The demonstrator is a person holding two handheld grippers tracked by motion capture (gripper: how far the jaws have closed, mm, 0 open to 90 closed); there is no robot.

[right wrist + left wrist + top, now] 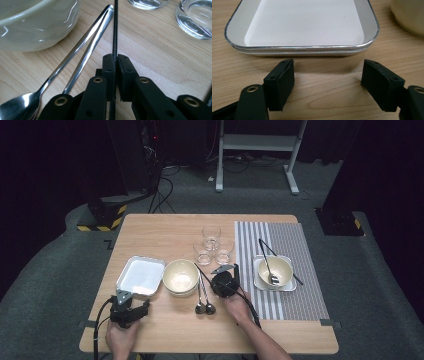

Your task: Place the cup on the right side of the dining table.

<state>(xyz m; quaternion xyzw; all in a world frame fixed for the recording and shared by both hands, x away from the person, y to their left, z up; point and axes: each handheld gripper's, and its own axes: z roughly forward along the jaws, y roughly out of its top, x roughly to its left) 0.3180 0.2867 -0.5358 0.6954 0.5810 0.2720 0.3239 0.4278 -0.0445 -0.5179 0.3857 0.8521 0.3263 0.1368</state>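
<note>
black chopstick (115,30) | clamped in right gripper (115,65) | beside spoons (82,47)

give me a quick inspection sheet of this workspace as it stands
surface: wooden table with a striped placemat on its right part
job's things: thin black chopstick clamped in the right gripper; two spoons lying side by side next to it
clutter: stacked cream bowls, metal trays, three glass cups, and on the placemat a bowl holding a spoon, set in a tray, with a black chopstick beside it
grippers: left gripper open, short of the trays, holding nothing; right gripper shut on the chopstick
cables: one trails from each gripper toward the person
surroundings: dark room, grey floor, white frame legs, floor cables behind
</note>
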